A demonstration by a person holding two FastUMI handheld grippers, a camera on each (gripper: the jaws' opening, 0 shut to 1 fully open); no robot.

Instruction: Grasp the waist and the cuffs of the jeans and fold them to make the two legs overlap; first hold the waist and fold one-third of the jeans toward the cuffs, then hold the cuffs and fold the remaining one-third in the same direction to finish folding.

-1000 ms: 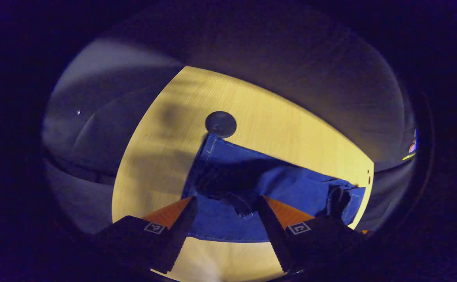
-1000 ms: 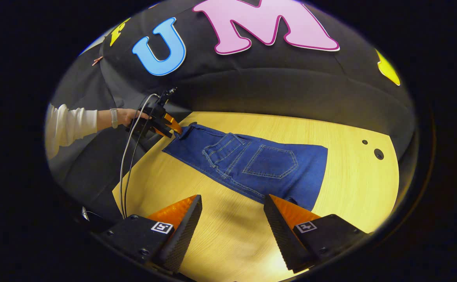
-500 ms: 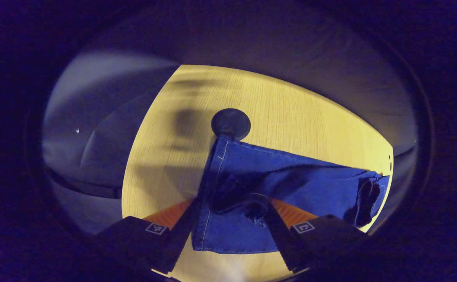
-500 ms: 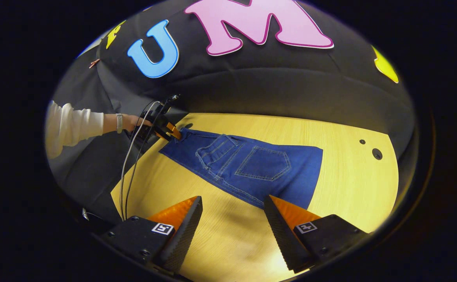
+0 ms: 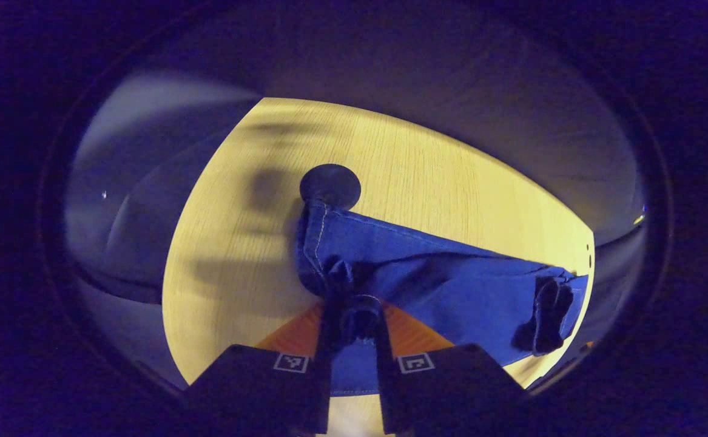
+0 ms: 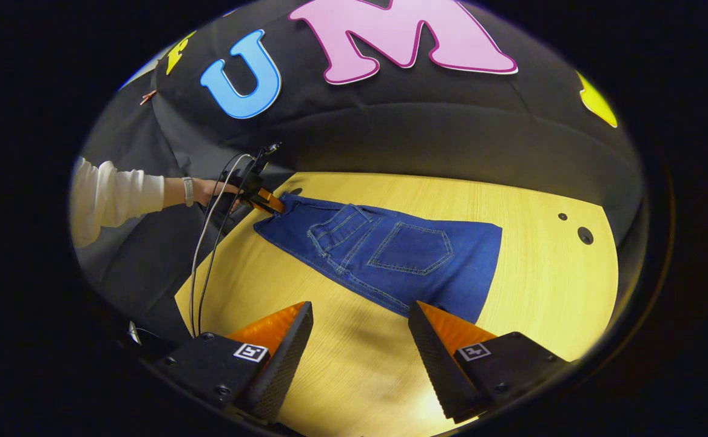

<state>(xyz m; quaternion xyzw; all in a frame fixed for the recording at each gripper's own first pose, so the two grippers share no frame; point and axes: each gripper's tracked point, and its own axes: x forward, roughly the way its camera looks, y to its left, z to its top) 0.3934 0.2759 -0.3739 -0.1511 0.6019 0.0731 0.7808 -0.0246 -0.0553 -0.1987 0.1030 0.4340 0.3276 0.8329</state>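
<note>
Blue jeans (image 6: pixel 390 255) lie flat on the yellow wooden table (image 6: pixel 548 291), back pocket up. In the right gripper view, my left gripper (image 6: pixel 264 200) sits at the jeans' far left end, held by a hand. In the left gripper view, my left gripper (image 5: pixel 354 331) is shut on a bunched edge of the jeans (image 5: pixel 438 285), with denim pinched between both orange fingers. My right gripper (image 6: pixel 360 346) hangs open above bare table, just short of the jeans' near edge, with nothing between its fingers.
A dark round cap (image 5: pixel 329 185) sits in the tabletop just beyond the jeans' corner. Two small holes (image 6: pixel 585 235) mark the table's far right. Cables (image 6: pixel 202 267) trail from the left gripper over the table's left edge, near a white sleeve (image 6: pixel 117 197).
My left gripper's fingers went from wide apart around the jeans' edge to closed on it, bunching the denim. My right gripper has hardly moved and stays open.
</note>
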